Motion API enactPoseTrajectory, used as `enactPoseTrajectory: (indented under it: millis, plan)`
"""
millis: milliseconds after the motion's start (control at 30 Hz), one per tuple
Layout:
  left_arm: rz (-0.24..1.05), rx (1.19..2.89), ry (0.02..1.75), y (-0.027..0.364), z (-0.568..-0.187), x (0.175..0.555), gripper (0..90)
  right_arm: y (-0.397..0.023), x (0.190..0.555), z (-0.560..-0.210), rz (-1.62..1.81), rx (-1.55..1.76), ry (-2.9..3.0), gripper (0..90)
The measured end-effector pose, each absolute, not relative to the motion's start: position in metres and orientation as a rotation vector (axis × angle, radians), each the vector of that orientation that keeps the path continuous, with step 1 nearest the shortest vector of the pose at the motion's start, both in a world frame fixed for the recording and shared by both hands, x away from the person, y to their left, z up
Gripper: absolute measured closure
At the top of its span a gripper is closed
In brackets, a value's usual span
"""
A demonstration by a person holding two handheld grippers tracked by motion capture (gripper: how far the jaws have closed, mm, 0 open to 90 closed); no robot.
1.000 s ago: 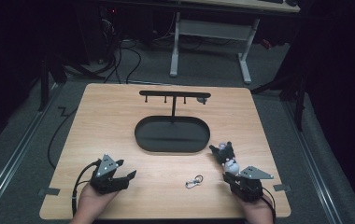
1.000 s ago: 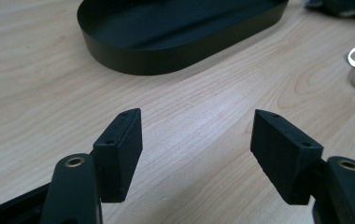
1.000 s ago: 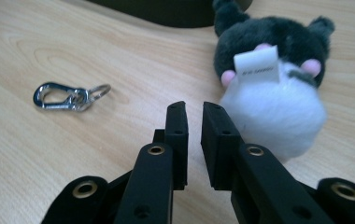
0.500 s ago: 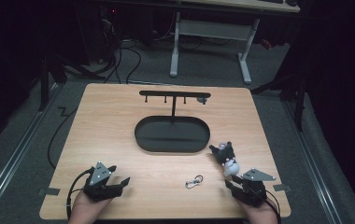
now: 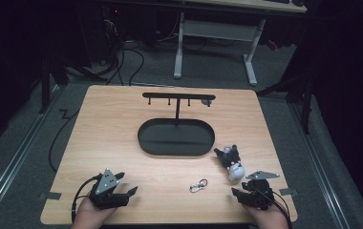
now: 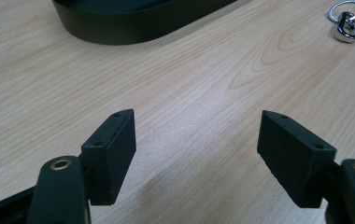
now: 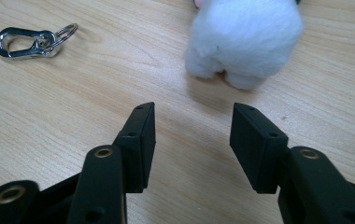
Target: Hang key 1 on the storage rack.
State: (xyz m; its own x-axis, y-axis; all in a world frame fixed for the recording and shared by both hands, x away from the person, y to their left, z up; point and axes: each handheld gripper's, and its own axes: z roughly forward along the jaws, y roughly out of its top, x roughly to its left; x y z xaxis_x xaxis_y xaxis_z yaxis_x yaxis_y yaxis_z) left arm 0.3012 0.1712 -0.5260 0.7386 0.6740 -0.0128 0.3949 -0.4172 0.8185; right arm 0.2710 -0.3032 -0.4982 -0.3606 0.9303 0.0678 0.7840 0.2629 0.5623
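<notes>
Right gripper (image 5: 244,192) sits low at lower right of the high view, jaws parted to a middling gap and just been opening, nothing between them. Directly ahead of it, in the upper centre of the right gripper view, lies the small black-and-white plush toy (image 7: 244,36), white rump toward the jaws, just beyond the tips, not touching. In the high view the toy (image 5: 232,163) lies right of centre, just off the right end of the black oval tray (image 5: 176,138) that carries a black T-shaped hanger stand (image 5: 177,99).

Silver carabiner clip with key ring (image 5: 198,185) lies on the light wooden table (image 5: 122,119) at lower centre, between both grippers, well clear of each.

Left gripper (image 5: 128,193) at lower left, jaws spread wide, empty, bare wood between them.

Likely step: right gripper goes for the plush. To do it well: open a bit more, since the soft body looks wider than the present gap; push forward low along the wood so the pads straddle the white rump; close on the body, not loose fur. Keep the left gripper parked, or line it up on the clip.
</notes>
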Motion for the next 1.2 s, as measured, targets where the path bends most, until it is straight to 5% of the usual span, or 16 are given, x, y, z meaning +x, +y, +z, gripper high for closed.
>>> enactPoseTrajectory:
  millis: [1200]
  plan:
    - [0.419,2.052,0.811,0.177,-0.525,0.299,28.1,-0.301,0.323,-0.464,0.397,1.685,2.447,24.9]
